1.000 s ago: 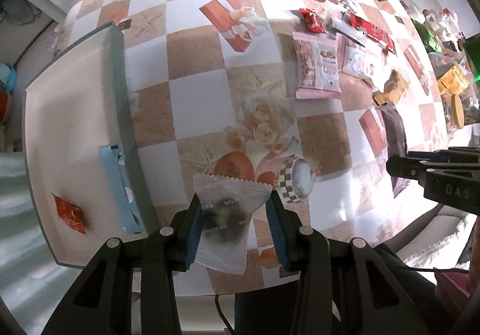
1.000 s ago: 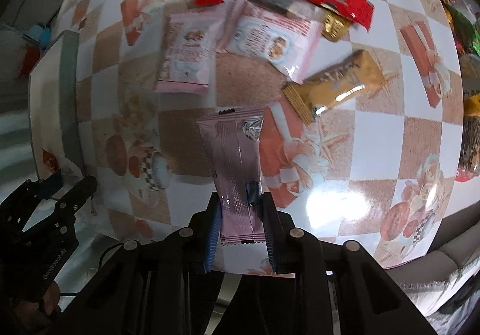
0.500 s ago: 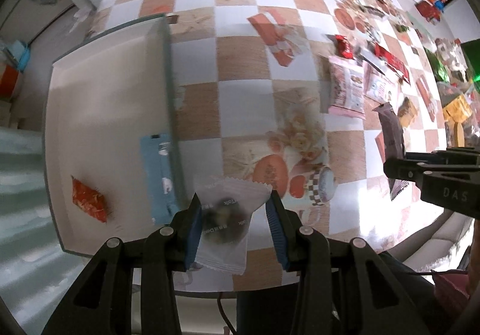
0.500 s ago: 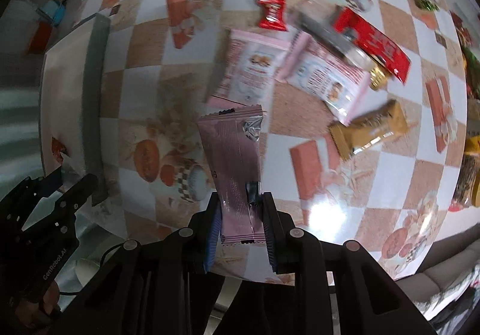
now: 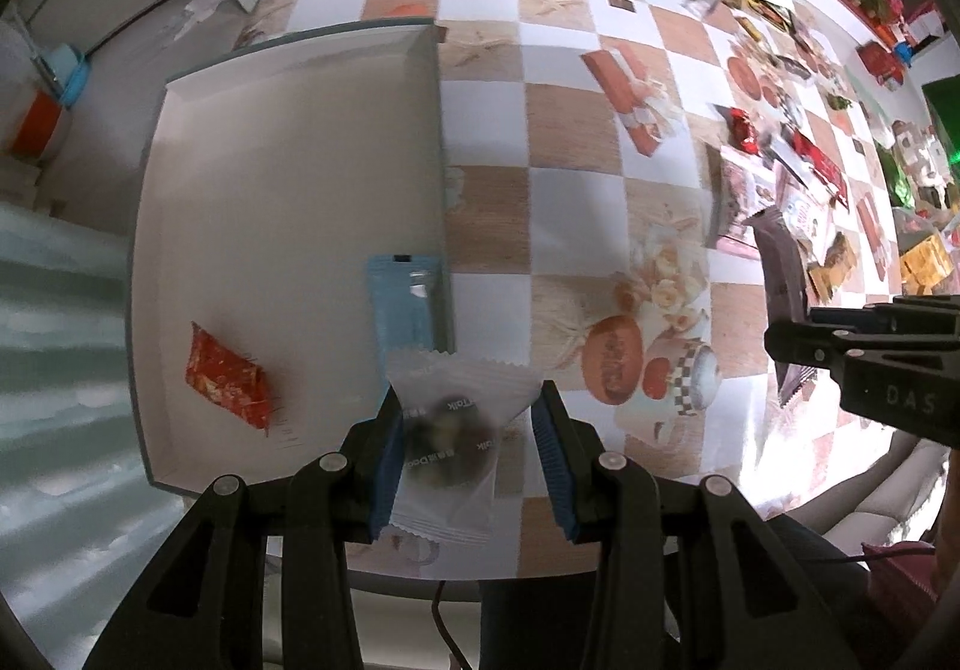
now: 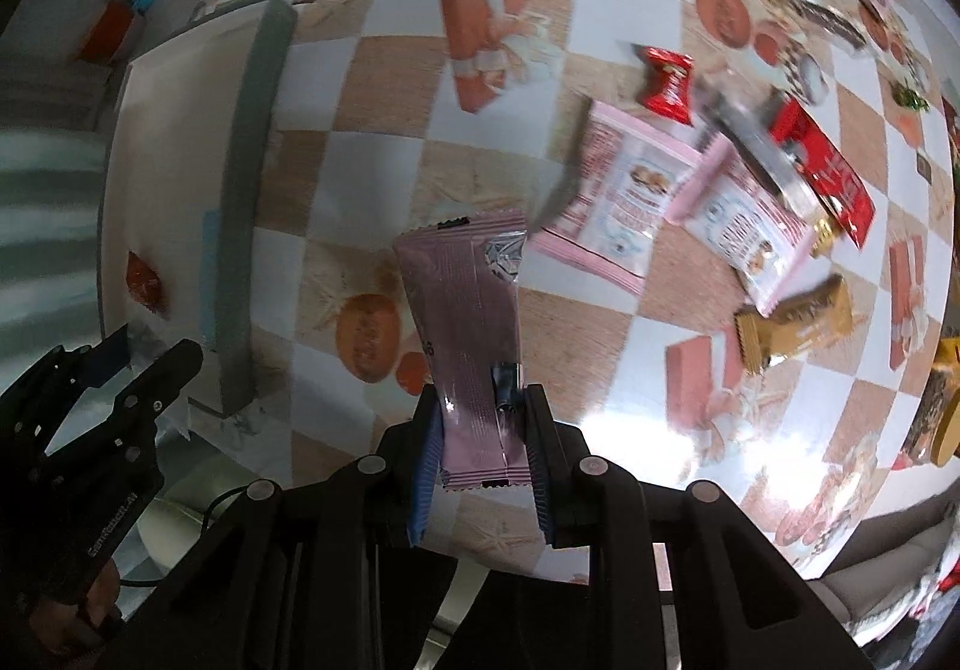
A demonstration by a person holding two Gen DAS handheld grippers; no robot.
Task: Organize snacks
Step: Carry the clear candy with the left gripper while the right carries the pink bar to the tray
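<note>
Right over the box (image 5: 288, 178) edge, the left gripper (image 5: 468, 448) pinches the clear snack pack (image 5: 447, 436), nearer than the right gripper (image 6: 480, 454) clamping the pink bar (image 6: 468, 310).

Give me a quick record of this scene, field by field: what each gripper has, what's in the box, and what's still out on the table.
left gripper: shut on white translucent packet
right gripper: shut on pink bar wrapper
box: white inside, holds red packet and blue packet
table: checkered cloth, loose snacks to the right, including two pink bags, a red bar, a gold bar
</note>
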